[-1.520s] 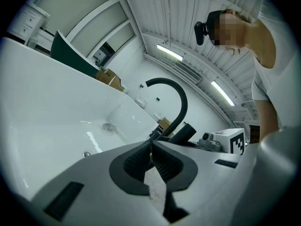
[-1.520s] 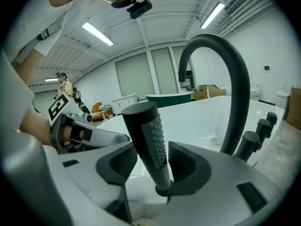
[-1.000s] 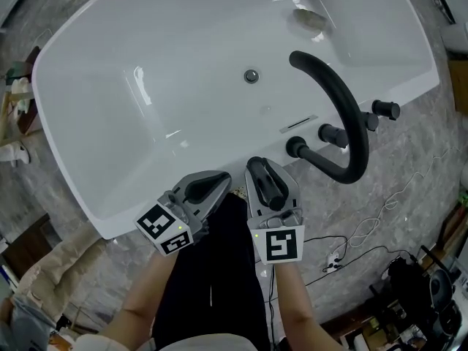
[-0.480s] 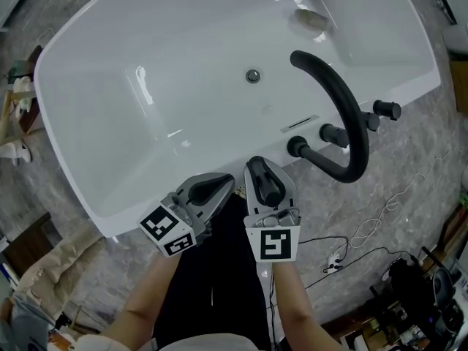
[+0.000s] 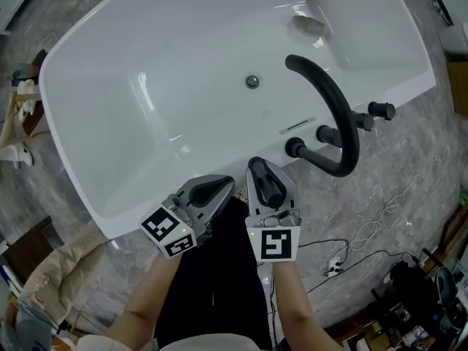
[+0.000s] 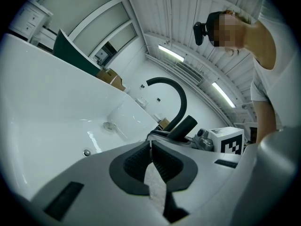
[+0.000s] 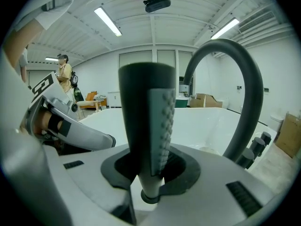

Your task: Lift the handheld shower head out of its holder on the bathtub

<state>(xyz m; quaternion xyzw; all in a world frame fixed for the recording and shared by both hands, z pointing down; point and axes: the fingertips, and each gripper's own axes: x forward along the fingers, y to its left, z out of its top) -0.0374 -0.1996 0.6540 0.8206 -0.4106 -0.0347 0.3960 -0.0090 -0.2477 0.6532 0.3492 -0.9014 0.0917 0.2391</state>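
Observation:
The handheld shower head [image 7: 146, 121] is a dark stick with a dotted nozzle face, standing upright with its foot in a round black holder [image 7: 149, 197] on the bathtub rim [image 5: 95, 196]. My right gripper [image 7: 151, 166] is shut on its lower part, a pad pressed on each side. The head view shows the same grip at the tub's near edge: right gripper [image 5: 267, 178], shower head [image 5: 265, 185]. My left gripper [image 5: 219, 185] is just to the left, its pads meeting with nothing between them [image 6: 151, 147]. The shower head [image 6: 183, 127] also shows in the left gripper view.
A black arched spout [image 5: 333, 112] rises at the right on the tub rim, with black knobs [image 5: 382, 110] beside it. The drain [image 5: 252, 82] lies in the tub's middle. White cables [image 5: 365, 232] trail over the grey stone floor at the right. A person stands far off [image 7: 65, 72].
The right gripper's jaws have narrowed onto the shower head. Both hands have stayed where they were, and the shower head still stands in its holder.

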